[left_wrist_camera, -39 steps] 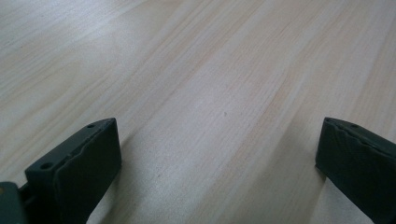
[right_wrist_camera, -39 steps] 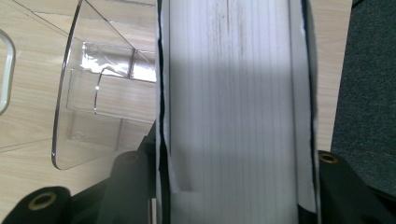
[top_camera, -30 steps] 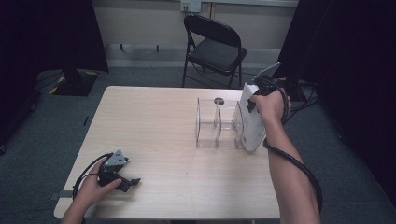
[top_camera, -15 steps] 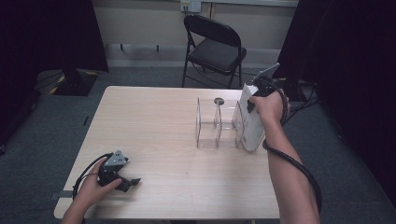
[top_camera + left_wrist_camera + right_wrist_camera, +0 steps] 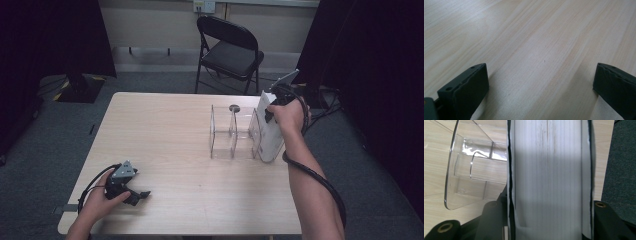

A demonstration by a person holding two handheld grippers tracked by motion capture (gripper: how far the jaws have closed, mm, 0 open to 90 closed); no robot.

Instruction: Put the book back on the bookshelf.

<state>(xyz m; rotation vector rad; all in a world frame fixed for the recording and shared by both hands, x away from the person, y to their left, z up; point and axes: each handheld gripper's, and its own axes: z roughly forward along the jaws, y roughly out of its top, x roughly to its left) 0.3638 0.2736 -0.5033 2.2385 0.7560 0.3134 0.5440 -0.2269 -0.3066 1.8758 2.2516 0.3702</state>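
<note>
On the table's right side: a white book (image 5: 270, 131) stands upright on its lower edge, just beside the right end wall of a clear plastic rack (image 5: 232, 135).
Right gripper (image 5: 276, 102): it comes down on the book's top end from above, with the person's right hand (image 5: 289, 116) wrapped round it.
Right claw, close up: in the right gripper view the book (image 5: 549, 177) runs straight up between the two black jaws, its page edges facing the camera and a dark cover line down each side; both jaws press against the covers, so that's a firm hold on the book.
Rack: see-through, with upright dividers and open slots; in the right gripper view the rack (image 5: 471, 172) lies to the left of the book, its curved wall right against the left cover.
Small extra: a dark round disc (image 5: 234, 108) lies on the table just behind the rack.
Left gripper (image 5: 131, 191): down at the near left corner, well apart from the book, lying low on the table (image 5: 165, 145) in the person's left hand (image 5: 102, 200), cable looping round behind.
Left claw: in the left gripper view the jaws stand wide apart, with bare wood grain (image 5: 536, 50) between them.
Beyond the table: a black folding chair (image 5: 227, 50) stands on the grey carpet.
</note>
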